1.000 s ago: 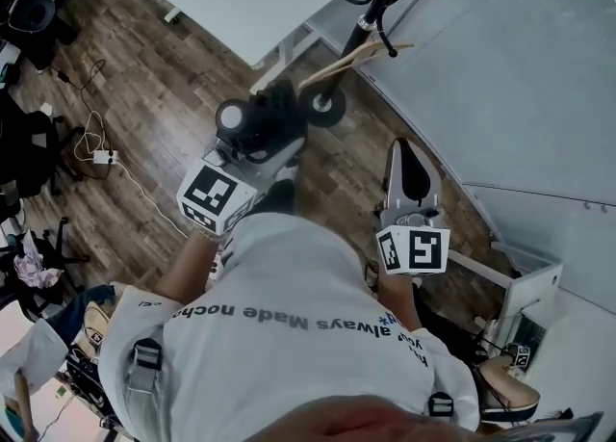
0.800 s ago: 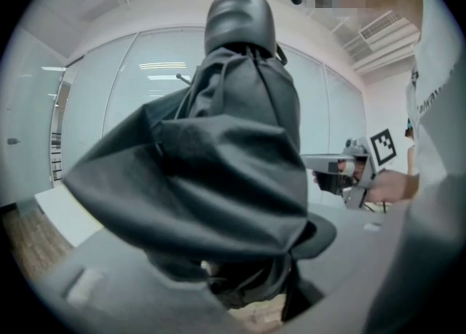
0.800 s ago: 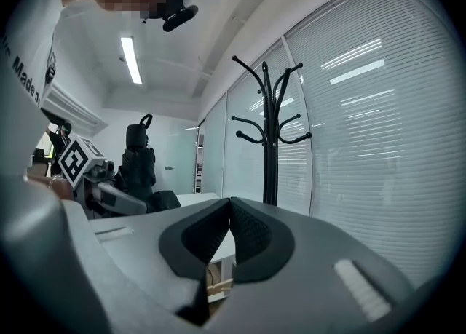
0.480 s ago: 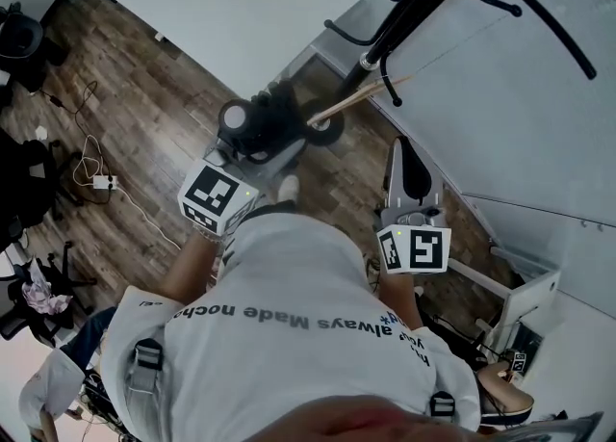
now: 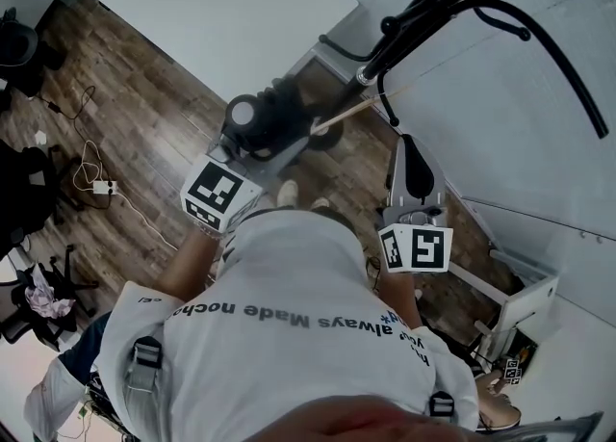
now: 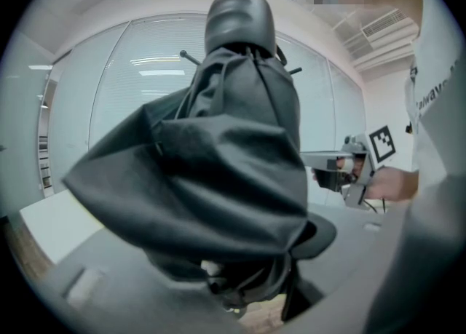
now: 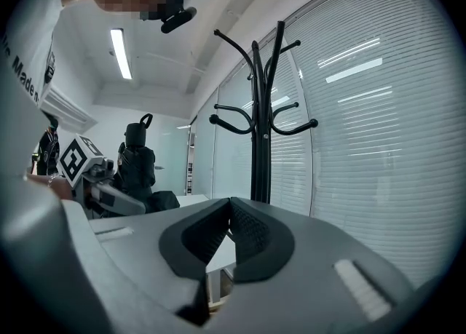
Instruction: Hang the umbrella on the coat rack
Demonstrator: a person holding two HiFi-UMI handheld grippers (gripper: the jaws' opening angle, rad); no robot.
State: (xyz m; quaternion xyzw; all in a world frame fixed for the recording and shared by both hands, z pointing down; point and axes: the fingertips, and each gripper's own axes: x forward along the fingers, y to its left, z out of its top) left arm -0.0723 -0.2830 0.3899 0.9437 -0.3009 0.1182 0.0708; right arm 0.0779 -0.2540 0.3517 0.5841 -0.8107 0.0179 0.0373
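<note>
Umbrella (image 6: 218, 172) clamped in left gripper (image 5: 258, 144); right gripper (image 7: 231, 207) closed, empty; coat rack (image 7: 261, 129) near ahead.

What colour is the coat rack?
Black all over. The coat rack shows best in the right gripper view, against the white blinds.

Black folded umbrella (image 6: 218, 158) — clamped in hand-held gripper (image 6: 237, 271).

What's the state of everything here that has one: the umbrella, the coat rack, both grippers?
Black folded fabric umbrella: closed up, upright, held in the left gripper.
Black metal coat rack: standing upright, visible hooks bare.
Left gripper: fingers clamped on the umbrella.
Right gripper: fingers together, empty.
</note>
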